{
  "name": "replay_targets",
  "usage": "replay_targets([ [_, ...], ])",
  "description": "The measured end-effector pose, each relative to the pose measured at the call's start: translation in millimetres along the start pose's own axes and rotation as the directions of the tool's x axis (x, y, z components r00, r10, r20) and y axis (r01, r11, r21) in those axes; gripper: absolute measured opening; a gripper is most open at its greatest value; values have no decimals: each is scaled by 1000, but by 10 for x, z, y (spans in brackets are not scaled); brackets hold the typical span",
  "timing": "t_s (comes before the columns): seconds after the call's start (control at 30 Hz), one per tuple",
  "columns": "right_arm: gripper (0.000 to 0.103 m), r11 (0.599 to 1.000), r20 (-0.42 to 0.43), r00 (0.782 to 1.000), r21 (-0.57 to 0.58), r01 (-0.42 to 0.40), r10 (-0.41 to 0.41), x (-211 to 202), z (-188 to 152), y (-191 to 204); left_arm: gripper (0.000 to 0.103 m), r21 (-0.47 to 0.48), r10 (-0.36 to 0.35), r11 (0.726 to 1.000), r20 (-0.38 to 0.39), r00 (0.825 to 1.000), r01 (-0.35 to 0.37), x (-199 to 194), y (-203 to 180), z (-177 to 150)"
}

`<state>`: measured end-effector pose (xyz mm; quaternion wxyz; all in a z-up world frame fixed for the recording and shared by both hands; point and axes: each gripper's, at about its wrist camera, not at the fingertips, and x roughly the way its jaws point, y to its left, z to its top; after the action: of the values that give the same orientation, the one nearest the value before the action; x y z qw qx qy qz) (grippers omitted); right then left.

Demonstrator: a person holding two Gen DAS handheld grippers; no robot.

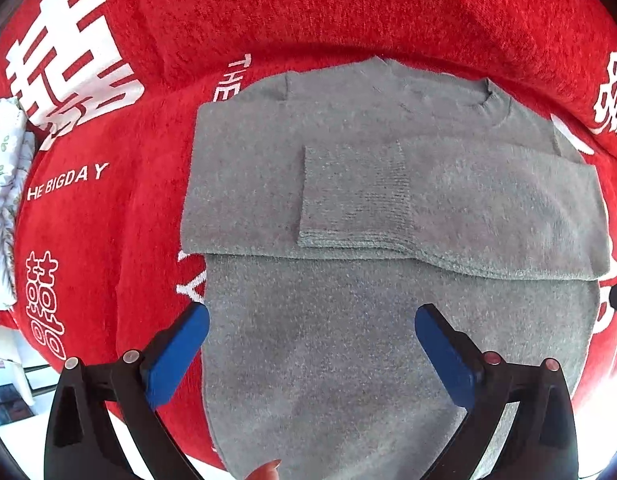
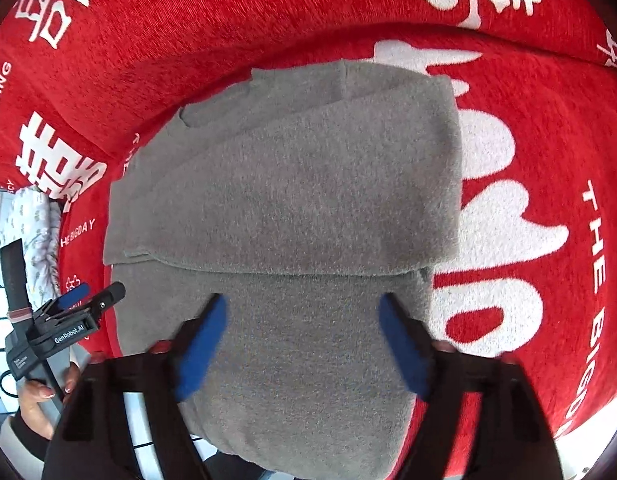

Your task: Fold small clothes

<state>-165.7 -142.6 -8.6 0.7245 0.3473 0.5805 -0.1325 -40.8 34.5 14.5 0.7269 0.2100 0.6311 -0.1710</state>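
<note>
A small grey fuzzy sweater point(image 1: 348, 208) lies flat on a red cover, collar at the far side, both sleeves folded across the chest. A ribbed cuff point(image 1: 352, 196) lies on top. It also shows in the right wrist view point(image 2: 292, 200). My left gripper point(image 1: 312, 322) is open and empty, hovering over the sweater's lower body near its left edge. My right gripper point(image 2: 302, 312) is open and empty above the lower body on the right side. The left gripper also shows at the left of the right wrist view point(image 2: 90, 300).
The red cover point(image 1: 108, 240) with white characters and lettering spreads under the sweater and rises behind it point(image 2: 548, 160). A white floral cloth point(image 1: 4, 184) lies at the left edge. The cover's front edge drops off near me.
</note>
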Motion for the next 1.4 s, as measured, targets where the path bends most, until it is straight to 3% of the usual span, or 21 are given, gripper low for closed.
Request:
replay_targets([
  [0.3, 83, 998, -34, 997, -7, 65, -65, -8, -4, -4, 103, -19, -6, 1000, -29, 1000, 5, 2, -98, -22],
  [0.6, 83, 1000, -72, 997, 3, 19, -19, 40, -53, -58, 103, -18, 3, 1000, -44, 999, -4, -2, -172, -100],
  [0.9, 83, 999, -137, 990, 25, -26, 29, 163, -189, -229, 103, -77, 6, 997, -63, 998, -11, 5, -147, -300],
  [1.13, 83, 995, -151, 986, 75, -64, 75, 213, -413, -294, 103, -72, 8, 997, -94, 996, -14, 78, -142, -529],
  [1.4, 83, 987, -137, 984, 125, -99, 116, 229, -749, -275, 103, -37, -6, 999, -73, 997, 4, 95, -31, -782],
])
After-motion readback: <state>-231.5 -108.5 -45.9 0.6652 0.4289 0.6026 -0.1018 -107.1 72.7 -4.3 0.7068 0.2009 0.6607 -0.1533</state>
